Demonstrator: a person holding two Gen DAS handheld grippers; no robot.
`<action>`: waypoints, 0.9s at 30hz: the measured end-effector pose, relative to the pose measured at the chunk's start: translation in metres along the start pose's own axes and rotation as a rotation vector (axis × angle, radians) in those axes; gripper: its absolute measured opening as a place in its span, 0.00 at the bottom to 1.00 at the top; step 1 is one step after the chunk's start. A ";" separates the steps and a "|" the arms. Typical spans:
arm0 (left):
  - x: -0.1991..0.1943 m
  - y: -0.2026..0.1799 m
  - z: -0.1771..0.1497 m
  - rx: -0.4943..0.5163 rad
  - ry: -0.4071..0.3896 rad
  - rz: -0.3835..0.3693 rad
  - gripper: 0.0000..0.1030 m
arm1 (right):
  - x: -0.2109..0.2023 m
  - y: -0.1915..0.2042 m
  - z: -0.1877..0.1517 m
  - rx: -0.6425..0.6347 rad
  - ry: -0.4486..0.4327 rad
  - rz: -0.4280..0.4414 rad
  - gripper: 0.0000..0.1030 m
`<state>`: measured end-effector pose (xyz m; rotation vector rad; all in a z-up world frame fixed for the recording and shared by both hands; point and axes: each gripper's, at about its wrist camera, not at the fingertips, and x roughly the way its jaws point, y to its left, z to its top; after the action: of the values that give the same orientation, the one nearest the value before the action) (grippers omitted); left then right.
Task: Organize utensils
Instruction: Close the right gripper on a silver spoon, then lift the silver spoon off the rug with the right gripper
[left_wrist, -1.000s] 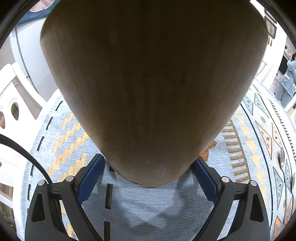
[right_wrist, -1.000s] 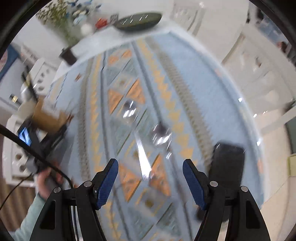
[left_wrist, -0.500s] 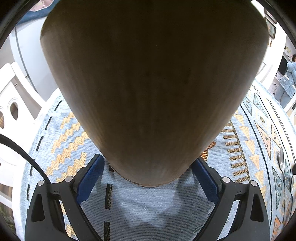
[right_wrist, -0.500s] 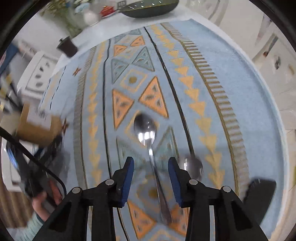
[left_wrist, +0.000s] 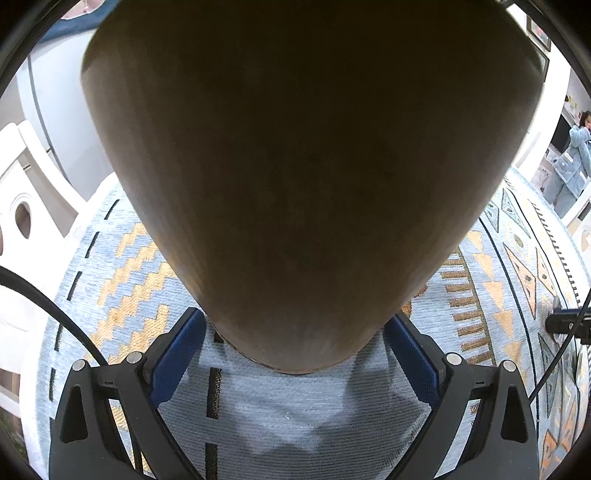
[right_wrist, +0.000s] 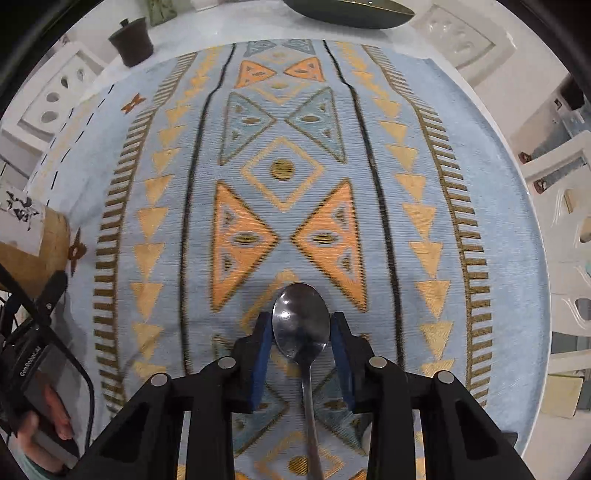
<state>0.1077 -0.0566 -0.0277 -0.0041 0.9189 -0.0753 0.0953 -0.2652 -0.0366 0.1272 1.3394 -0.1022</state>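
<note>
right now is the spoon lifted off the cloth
No, the spoon lies flat on the patterned cloth, its bowl between the right gripper pads.

A round white table (right_wrist: 532, 229) carries a blue patterned cloth (right_wrist: 424, 155) on which lie a steel spoon (right_wrist: 301, 325), a brown holder (right_wrist: 44, 251), a dark lidded cup (right_wrist: 131, 38) and a dark dish (right_wrist: 351, 11).

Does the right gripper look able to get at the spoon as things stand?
Probably yes: the right gripper already straddles the spoon bowl on the tablecloth, jaws just closing, nothing between.
</note>
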 end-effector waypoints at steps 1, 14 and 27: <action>-0.001 0.001 0.000 -0.002 -0.001 -0.002 0.95 | -0.001 0.002 -0.002 0.010 0.003 0.013 0.30; -0.004 0.007 0.002 -0.003 -0.001 -0.004 0.95 | 0.002 0.010 -0.011 0.010 0.066 0.113 0.33; -0.003 0.013 0.003 0.004 0.002 0.006 0.95 | -0.010 -0.037 -0.023 0.121 0.092 0.270 0.39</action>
<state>0.1091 -0.0437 -0.0236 0.0027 0.9210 -0.0721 0.0655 -0.2988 -0.0333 0.4169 1.3960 0.0517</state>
